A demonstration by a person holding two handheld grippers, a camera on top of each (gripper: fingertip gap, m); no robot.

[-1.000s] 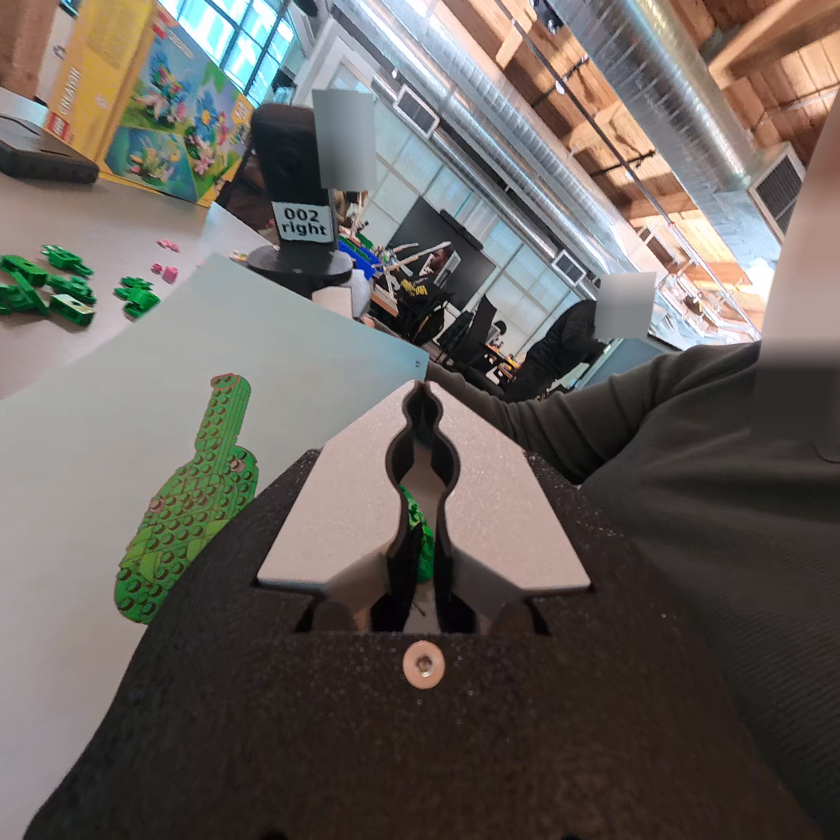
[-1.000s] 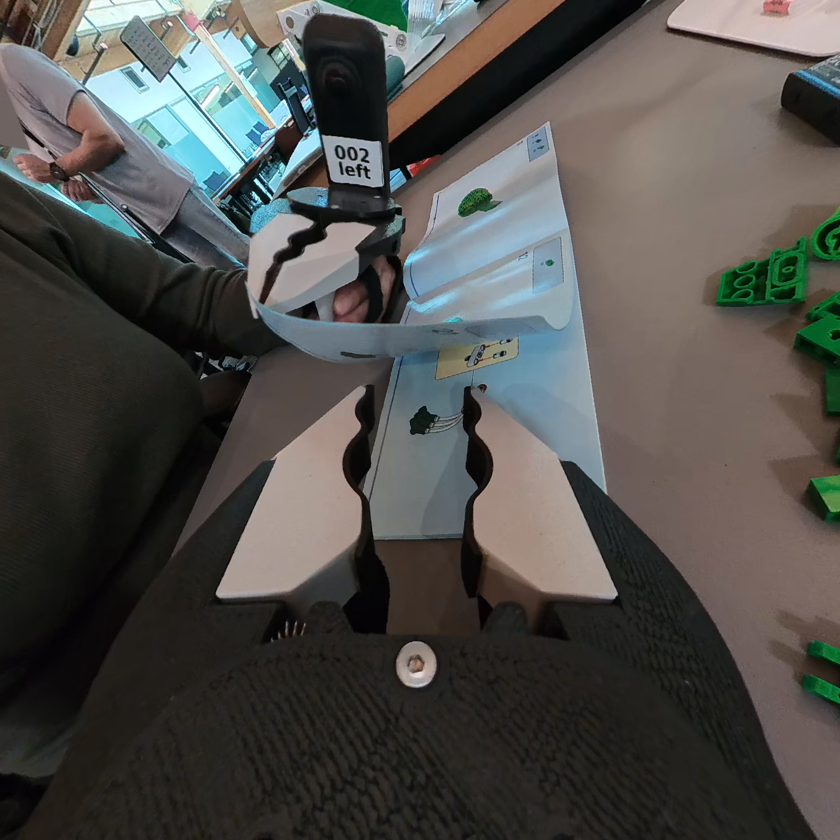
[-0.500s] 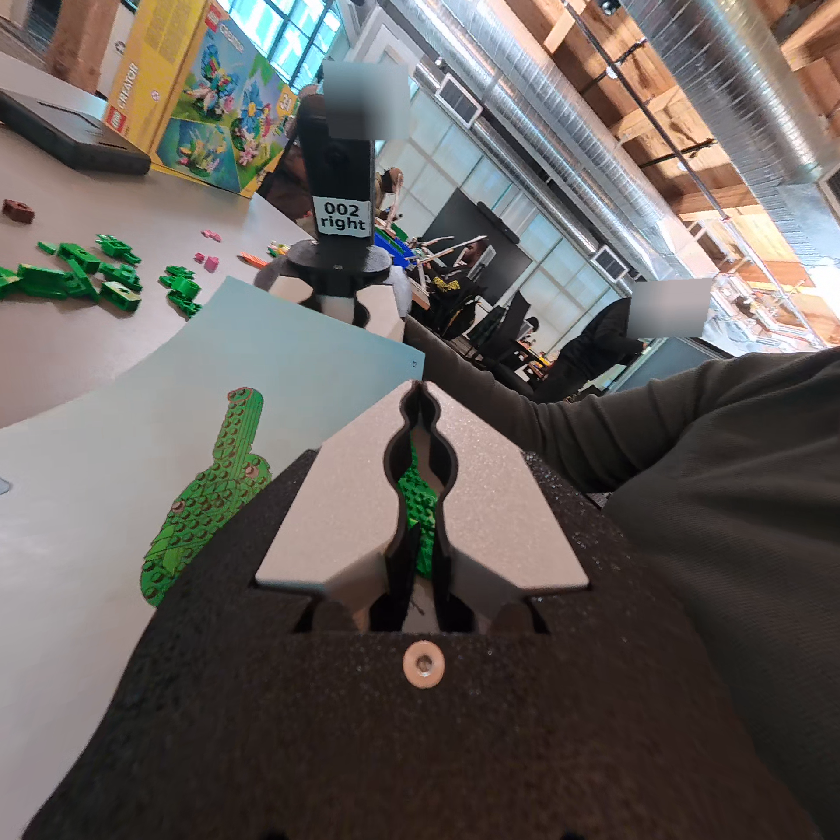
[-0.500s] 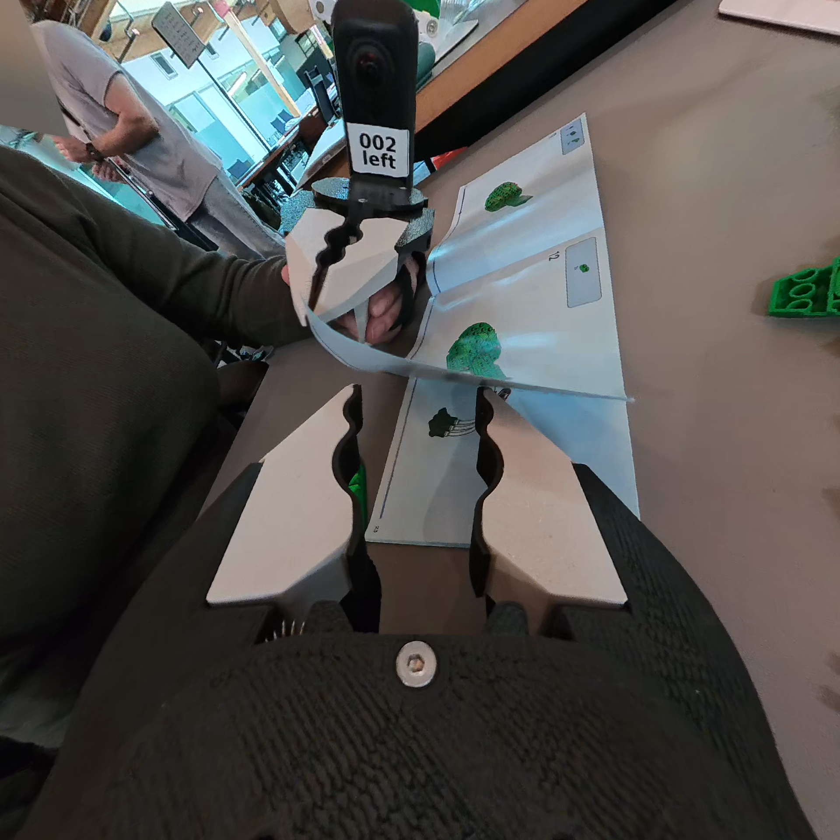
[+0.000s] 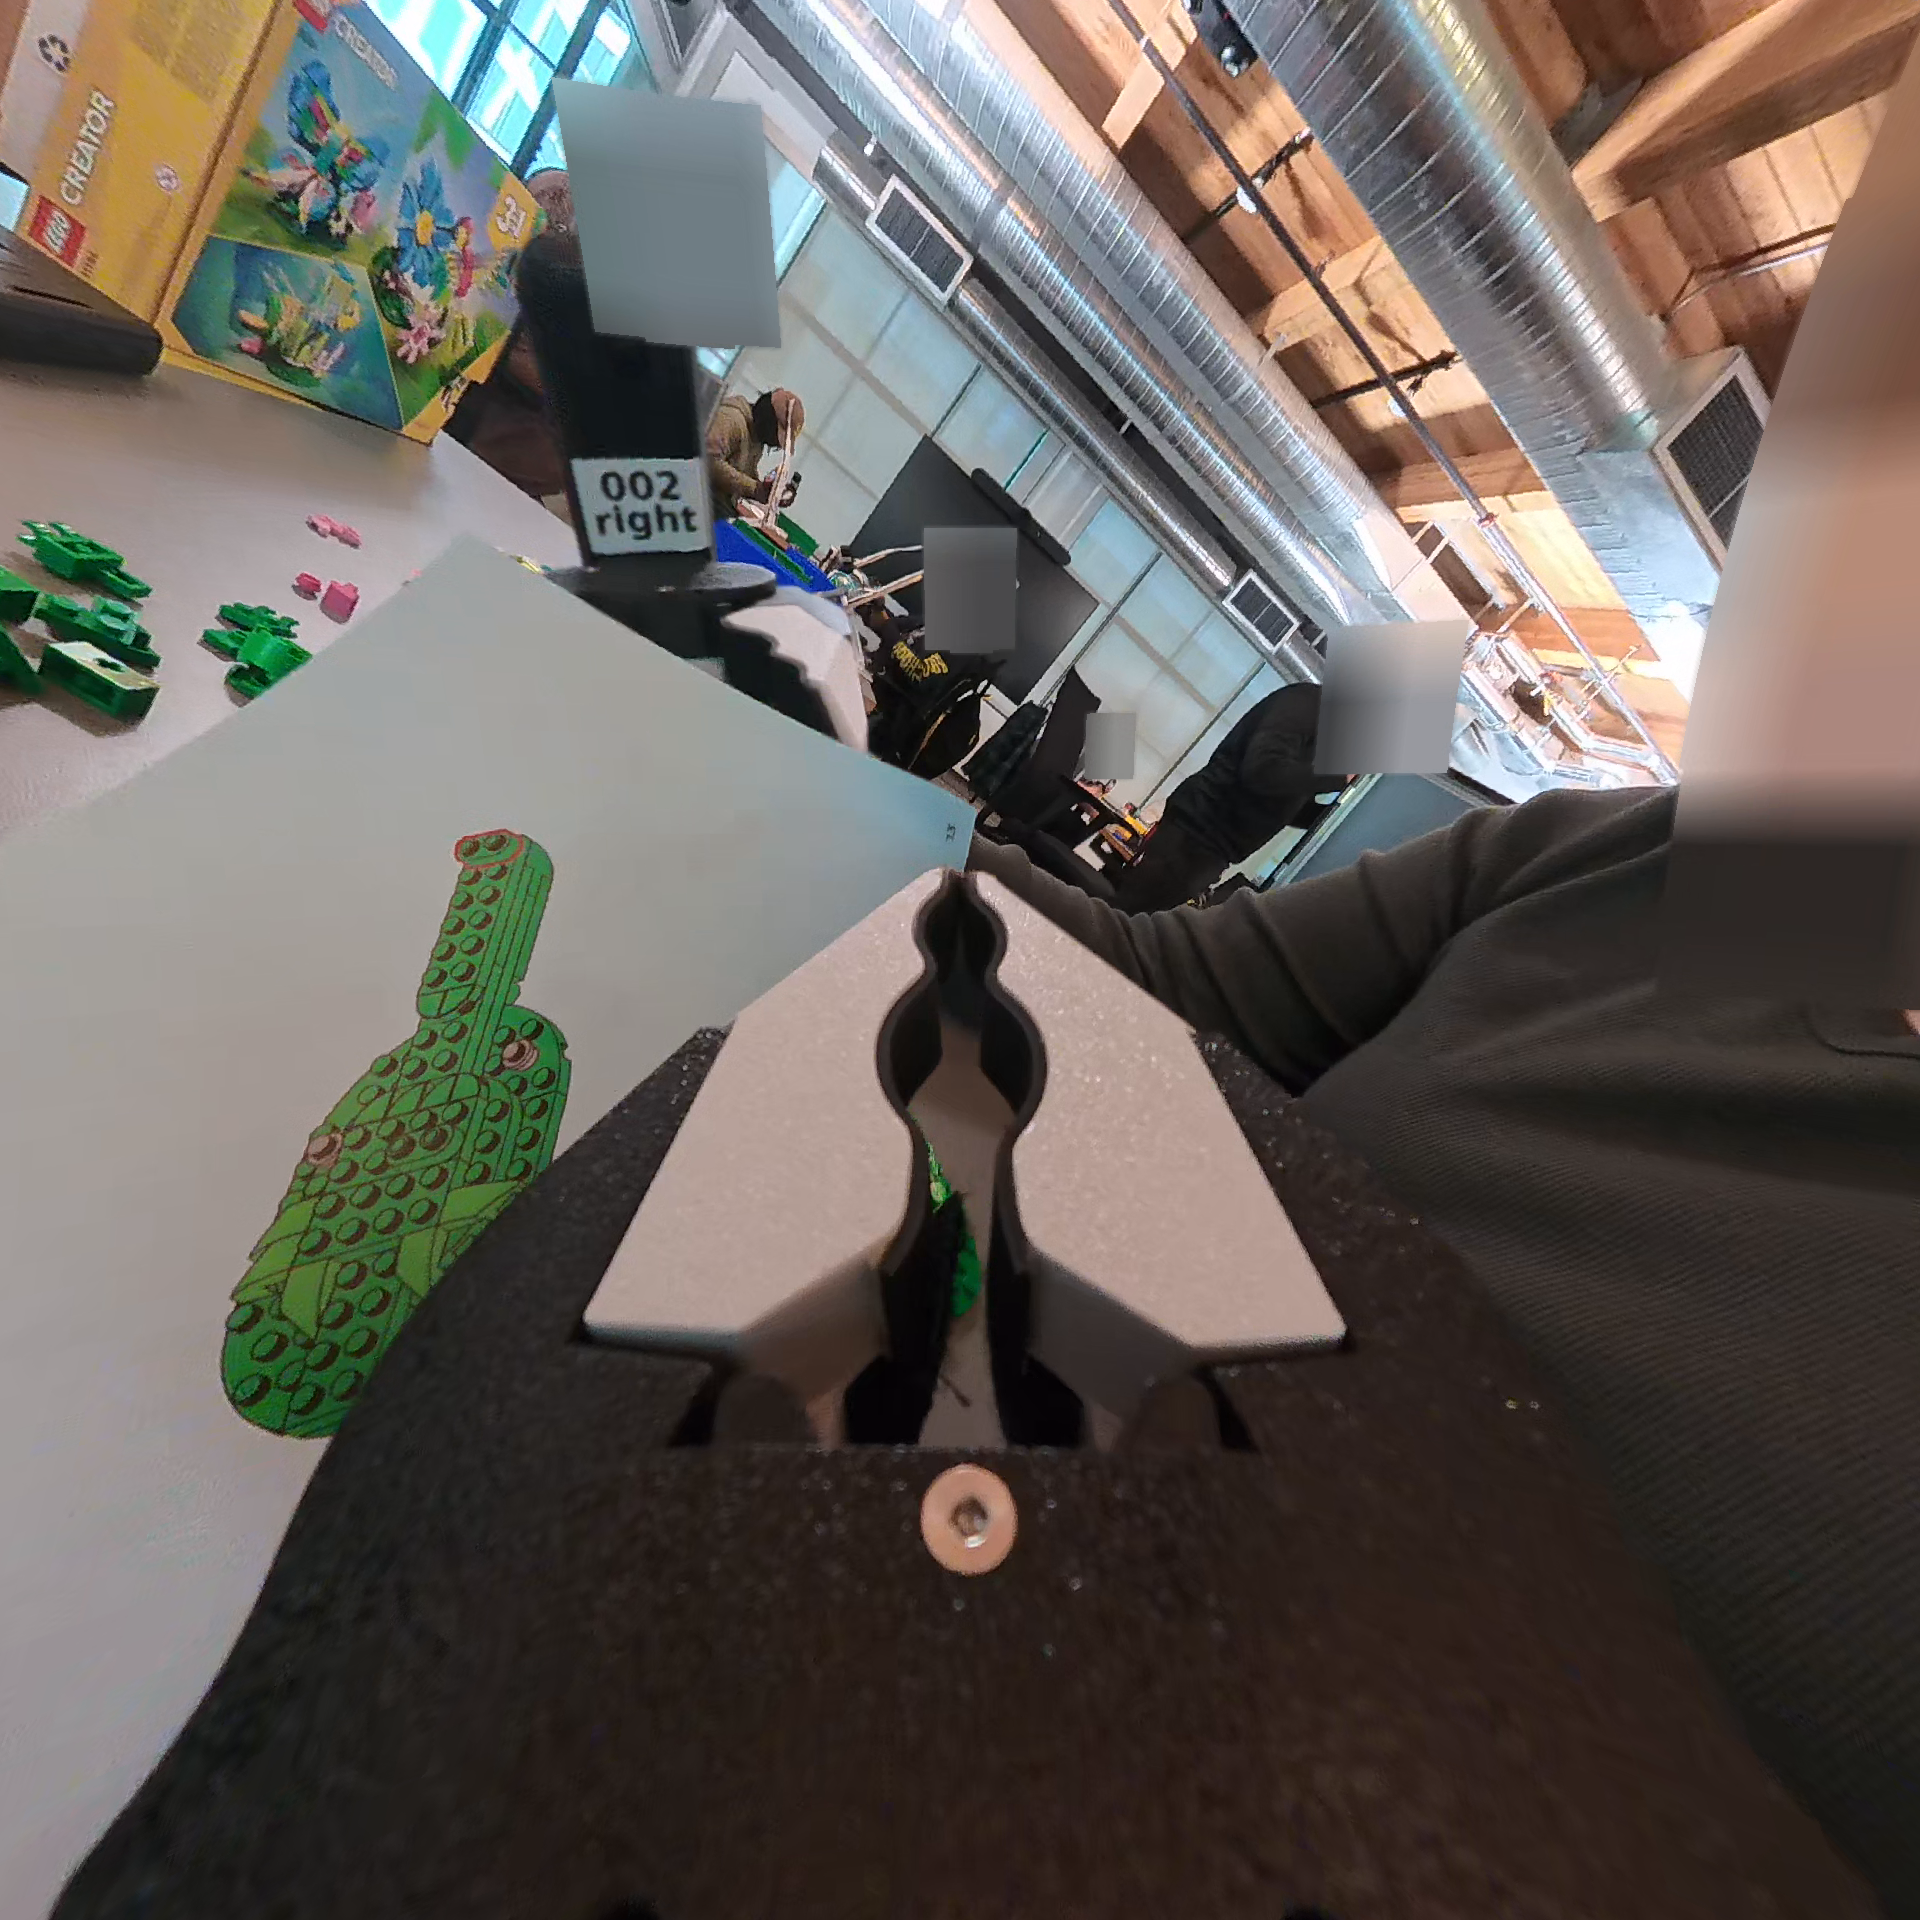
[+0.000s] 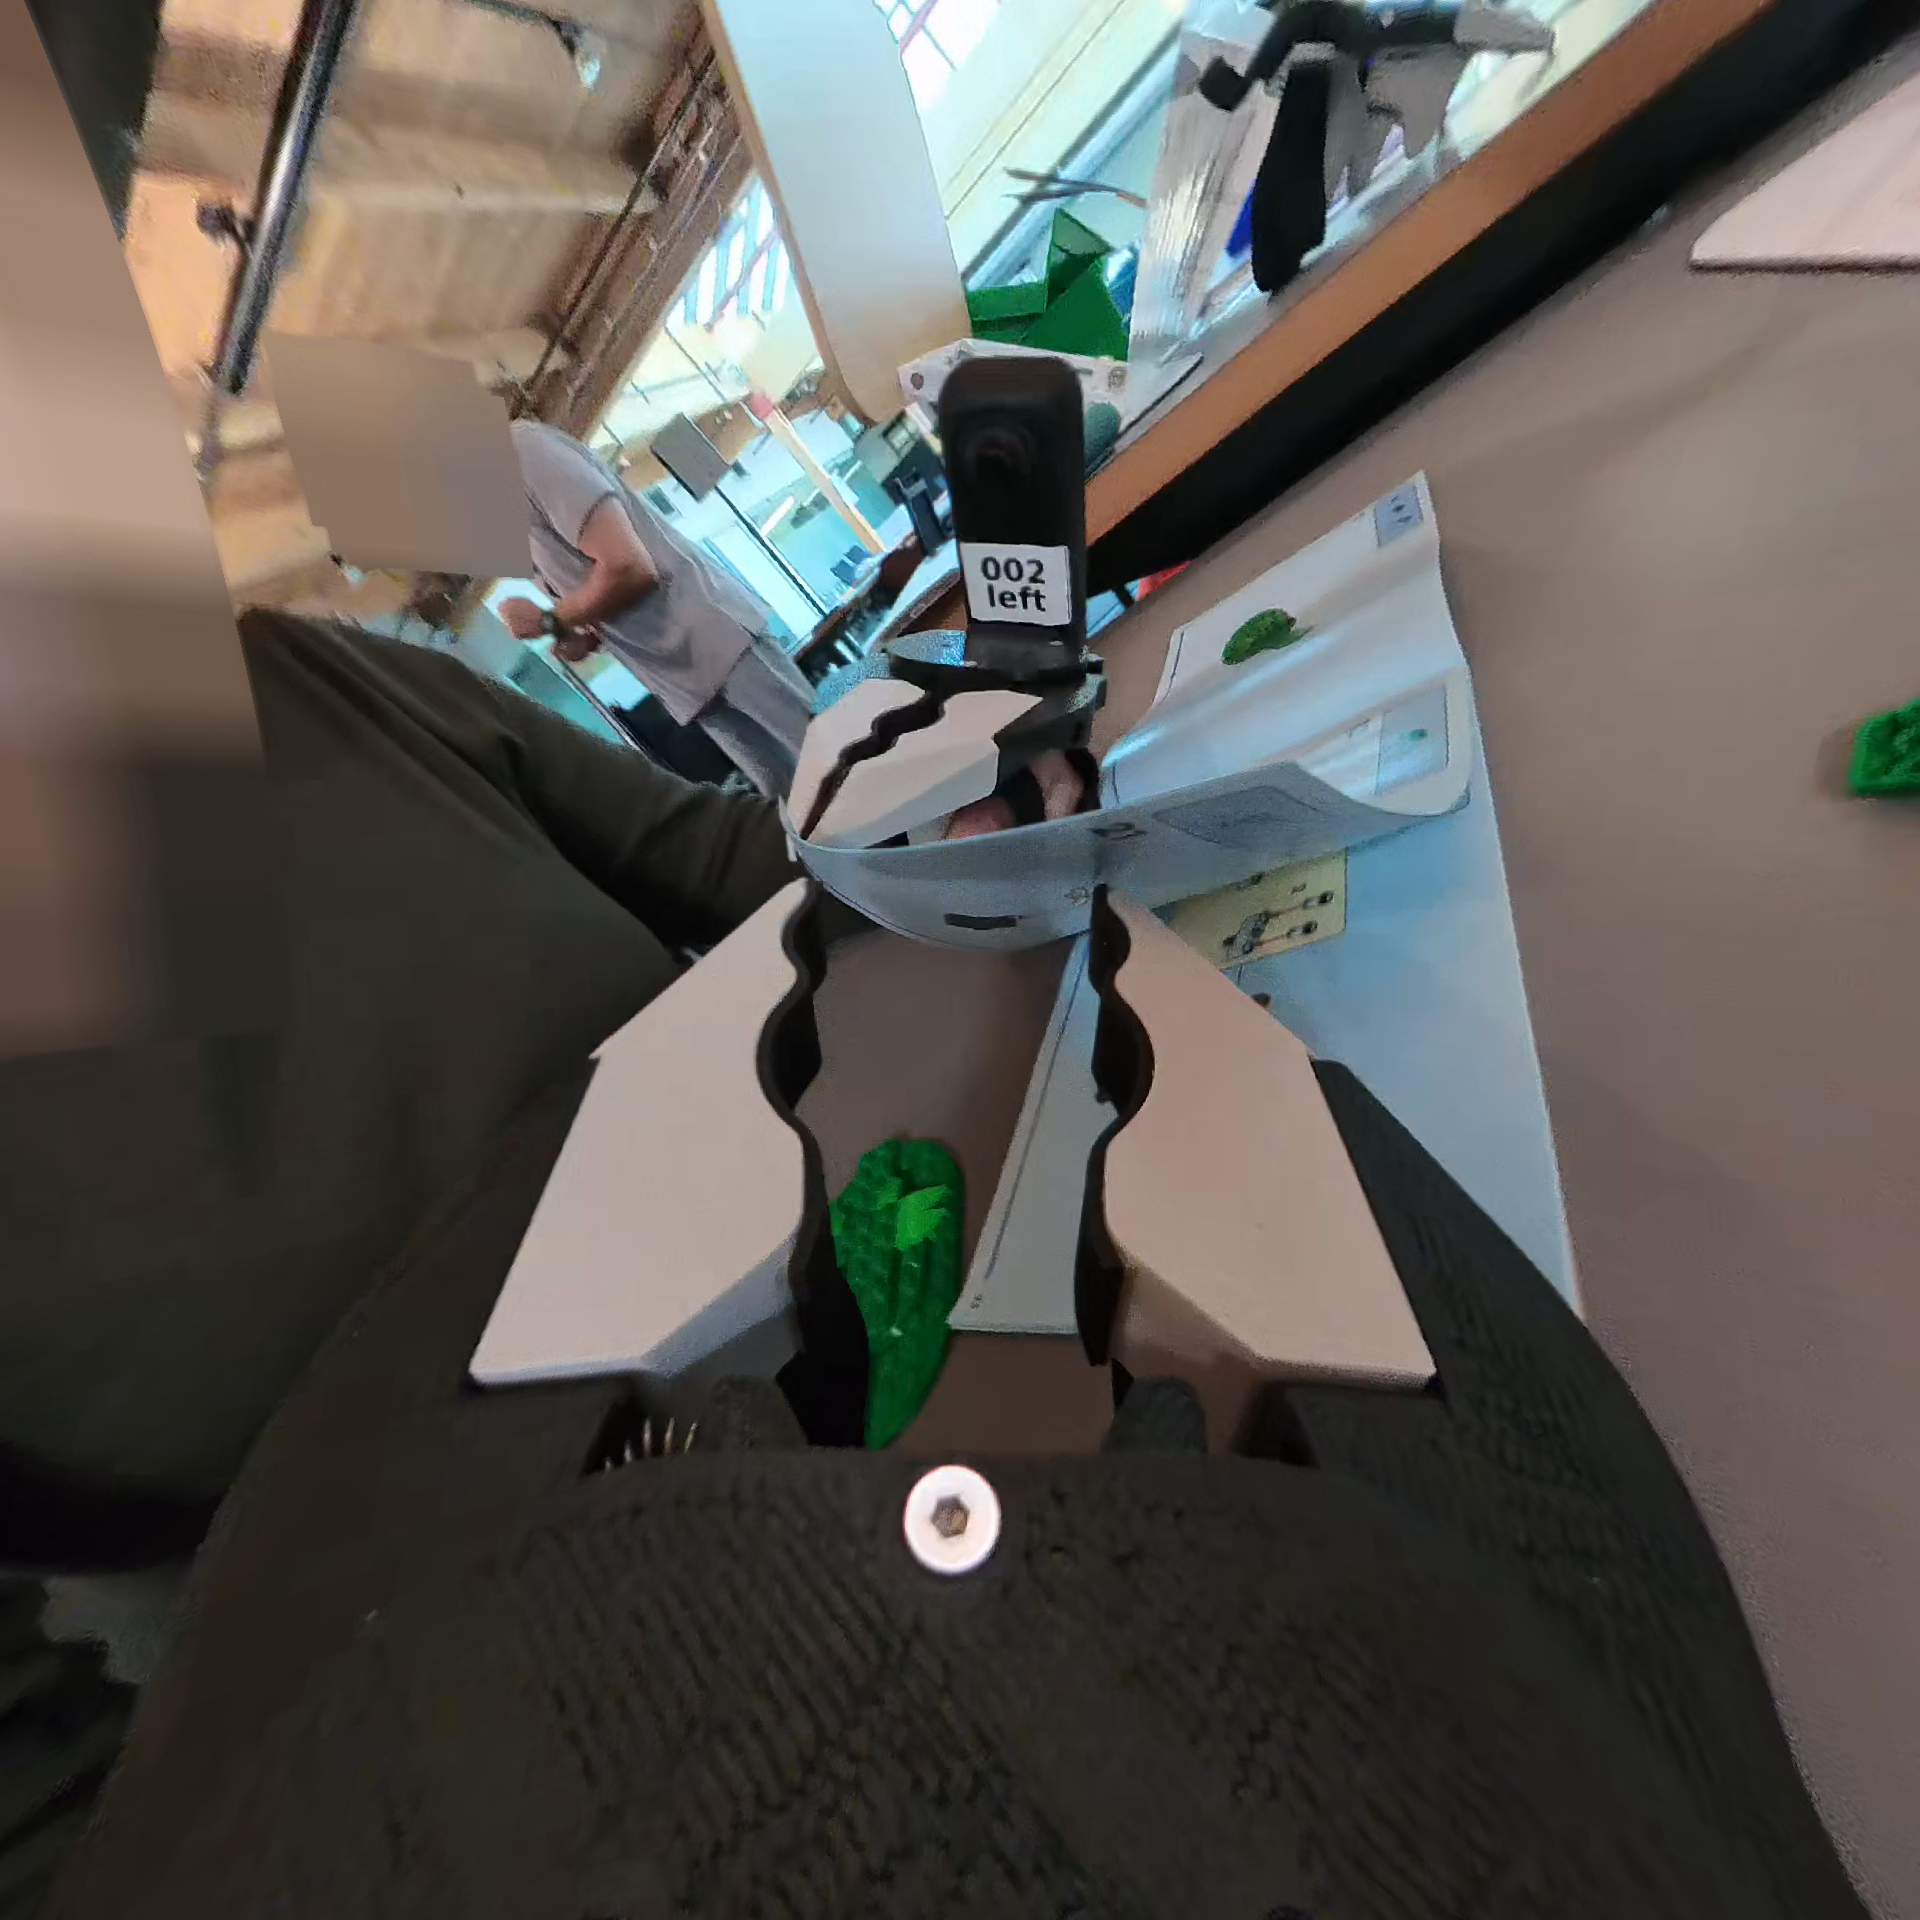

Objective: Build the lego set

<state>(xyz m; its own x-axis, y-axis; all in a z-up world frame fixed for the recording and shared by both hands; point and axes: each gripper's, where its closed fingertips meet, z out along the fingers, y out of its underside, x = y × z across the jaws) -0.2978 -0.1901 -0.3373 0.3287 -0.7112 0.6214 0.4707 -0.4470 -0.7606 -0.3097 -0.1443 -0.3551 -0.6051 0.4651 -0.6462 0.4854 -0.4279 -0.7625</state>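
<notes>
The left gripper (image 5: 958,883) is clenched on the corner of a page (image 5: 499,831) of the instruction booklet (image 6: 1382,997), its two grey fingers (image 5: 831,1122) meeting at the tips with the thin sheet pinched between them; the page is lifted and curls up off the rest of the booklet, which lies open on the table (image 6: 1714,644) along its near edge. The printed side shows a drawing of a green studded build. The right gripper (image 6: 951,914) is released, its jaws well apart, hovering above the table's near edge just beside the booklet's lower corner. Between its fingers, on the table below, lies a green lego piece (image 6: 899,1278), an oval studded plate that seems partly built, though blur makes this hard to judge; it is just beside the booklet's edge. Farther out toward the middle of the table lie loose green bricks (image 5: 94,644) and a few pink bricks (image 5: 338,592), well apart from the booklet. A yellow lego box (image 5: 239,208) stands at the far edge
</notes>
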